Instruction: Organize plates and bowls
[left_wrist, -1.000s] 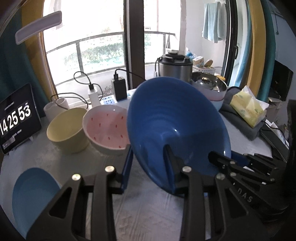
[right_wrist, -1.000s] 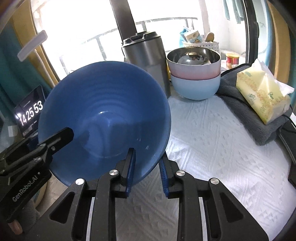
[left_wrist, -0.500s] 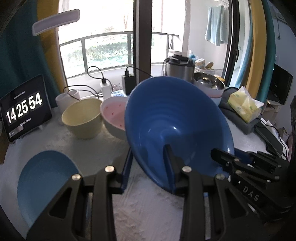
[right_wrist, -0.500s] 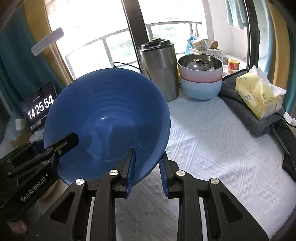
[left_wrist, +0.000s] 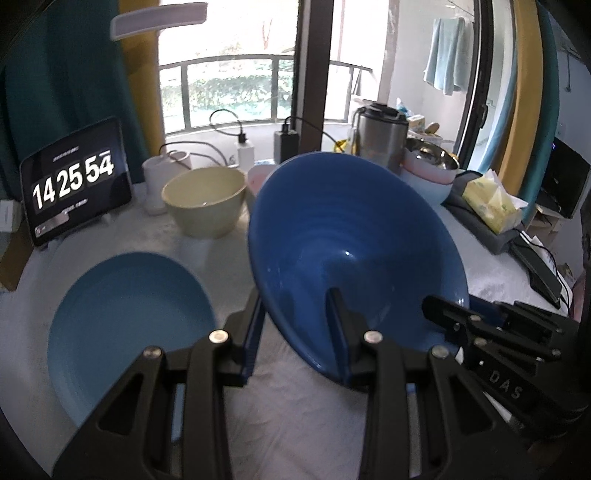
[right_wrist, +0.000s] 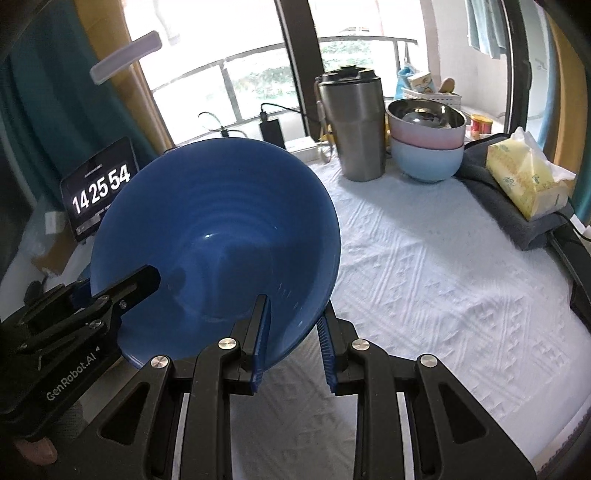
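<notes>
A large dark blue bowl (left_wrist: 351, 243) is held in the air, tilted, by both grippers. My left gripper (left_wrist: 295, 325) is shut on its near rim. My right gripper (right_wrist: 293, 325) is shut on the opposite rim of the same bowl (right_wrist: 221, 236). A light blue plate (left_wrist: 125, 325) lies on the white cloth below left. A cream bowl (left_wrist: 205, 201) and a pink bowl (left_wrist: 258, 177) stand behind. A stack of a steel, a pink and a light blue bowl (right_wrist: 426, 147) stands at the back right.
A tablet clock (left_wrist: 74, 181) leans at the left. A white cup (left_wrist: 162, 177), chargers and a steel tumbler (right_wrist: 352, 125) line the window side. A tissue pack (right_wrist: 524, 177) lies on a grey towel at the right. White cloth (right_wrist: 443, 277) covers the table.
Both grippers have lifted the dark blue bowl up and drawn it back. The light blue plate has come further into the left wrist view and the pink bowl is now mostly hidden.
</notes>
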